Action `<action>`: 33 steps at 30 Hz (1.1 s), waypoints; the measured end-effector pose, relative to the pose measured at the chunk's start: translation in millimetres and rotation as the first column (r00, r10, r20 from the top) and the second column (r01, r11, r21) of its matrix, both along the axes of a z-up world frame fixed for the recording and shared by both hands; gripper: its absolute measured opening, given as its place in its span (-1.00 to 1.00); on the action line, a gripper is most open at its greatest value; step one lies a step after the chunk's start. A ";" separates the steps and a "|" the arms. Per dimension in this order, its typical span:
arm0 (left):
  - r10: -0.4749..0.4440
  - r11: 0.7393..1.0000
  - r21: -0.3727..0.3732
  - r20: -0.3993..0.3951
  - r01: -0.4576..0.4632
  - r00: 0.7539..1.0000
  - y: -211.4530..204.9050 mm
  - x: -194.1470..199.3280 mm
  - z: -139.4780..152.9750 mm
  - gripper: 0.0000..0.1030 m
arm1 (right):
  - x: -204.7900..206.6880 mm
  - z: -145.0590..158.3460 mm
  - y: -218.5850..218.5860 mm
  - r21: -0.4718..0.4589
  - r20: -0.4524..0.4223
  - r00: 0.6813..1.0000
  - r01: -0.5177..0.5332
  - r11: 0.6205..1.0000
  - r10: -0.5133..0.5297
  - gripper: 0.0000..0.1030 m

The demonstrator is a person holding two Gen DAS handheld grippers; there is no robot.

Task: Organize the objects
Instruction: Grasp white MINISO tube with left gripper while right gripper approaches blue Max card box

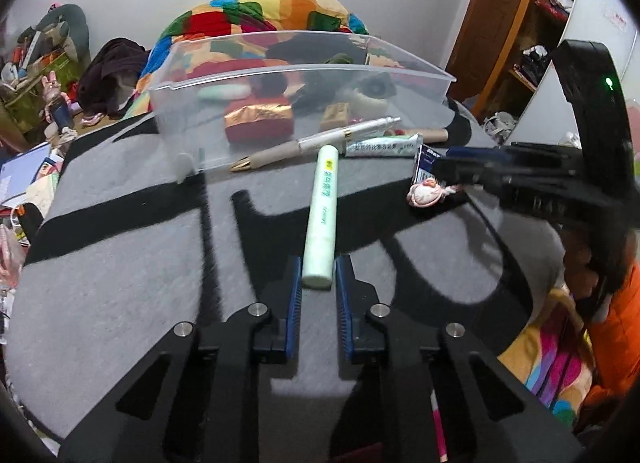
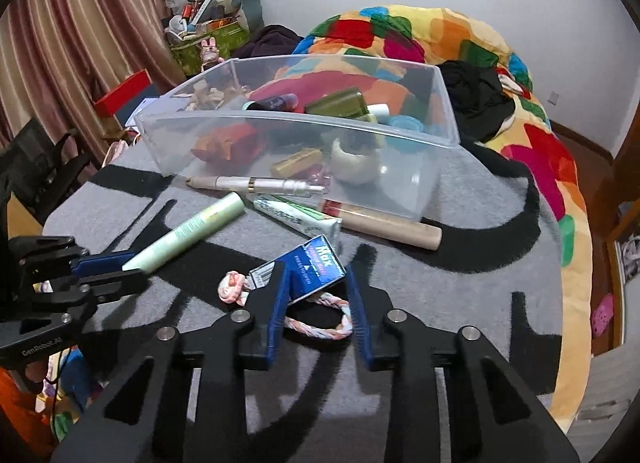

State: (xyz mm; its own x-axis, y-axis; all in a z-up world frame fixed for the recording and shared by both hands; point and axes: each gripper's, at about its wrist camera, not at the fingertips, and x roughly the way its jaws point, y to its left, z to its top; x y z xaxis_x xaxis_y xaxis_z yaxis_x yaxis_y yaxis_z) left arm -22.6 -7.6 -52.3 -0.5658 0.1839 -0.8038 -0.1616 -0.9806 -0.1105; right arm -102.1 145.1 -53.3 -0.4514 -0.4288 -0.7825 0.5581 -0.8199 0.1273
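Pale-green tube (image 1: 320, 219) pinched at its near end by left gripper (image 1: 317, 275), angled down over grey mat (image 1: 120, 263). Blue box (image 2: 316, 269) clamped in right gripper (image 2: 316, 283), near clear bin (image 2: 248, 135). Braided loop (image 2: 320, 323) visible only from right wrist.

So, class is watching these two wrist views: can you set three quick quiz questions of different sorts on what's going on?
1. True or false: the pale green tube lies inside the clear bin.
2. The left hand-held gripper is clamped on: A a pen, B the pale green tube, C a toothpaste tube.
3. What colour is the box between the fingers of the right hand-held gripper?

Key: 1 false; 2 B; 3 blue, the blue box.
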 end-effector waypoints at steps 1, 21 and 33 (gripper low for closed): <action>-0.001 1.000 -0.009 -0.003 0.001 1.000 -0.2 1.2 0.3 -0.67 | -1.2 -0.1 2.9 -0.004 0.005 1.000 0.003 1.000 -0.003 -0.49; 0.025 0.998 -0.059 -0.008 -0.026 1.000 17.3 -54.0 -6.8 -0.48 | 2.4 -9.9 -20.4 0.091 -0.033 0.994 -0.105 0.990 0.108 0.17; 0.012 0.998 -0.053 -0.042 -0.015 0.999 21.6 -42.0 -4.9 -0.71 | 5.7 -4.7 -20.0 0.089 -0.088 0.990 -0.102 0.991 0.110 -0.14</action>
